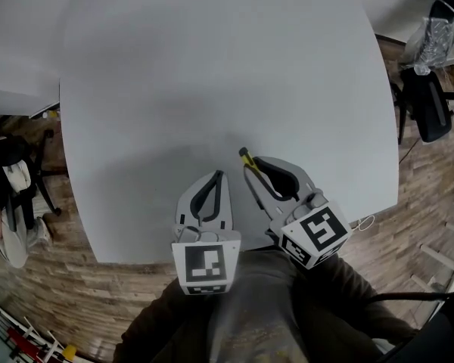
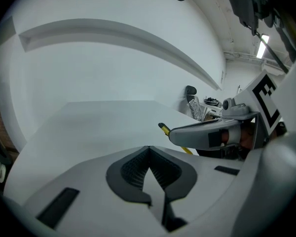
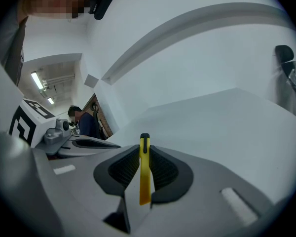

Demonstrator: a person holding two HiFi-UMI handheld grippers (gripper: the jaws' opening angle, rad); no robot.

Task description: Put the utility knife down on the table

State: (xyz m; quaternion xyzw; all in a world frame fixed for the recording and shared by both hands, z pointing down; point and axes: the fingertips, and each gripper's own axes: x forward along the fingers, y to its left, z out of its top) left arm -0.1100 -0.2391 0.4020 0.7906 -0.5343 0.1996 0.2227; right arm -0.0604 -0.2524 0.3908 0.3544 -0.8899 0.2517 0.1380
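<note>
A: Right gripper (image 3: 144, 149) status?
B: Clamped on the utility knife (image 3: 145, 174). The yellow body is pinched edge-on between the jaws, and its dark tip pokes out past the jaw tips toward the far side.
A: Where is that relative to the worktop (image 1: 212, 66)?
B: Over the near edge, right of centre. The knife is in the gripper, not lying on the worktop. I can't tell whether the tip touches the surface.
A: Left gripper (image 2: 149, 149)?
B: Jaws together, nothing between them. It sits just left of the right gripper, also at the near edge. Both point away from the person.
A: Anything else nearby?
B: A black office chair (image 1: 427, 112) stands beyond the worktop's right edge, on the wood floor (image 1: 378, 240).
</note>
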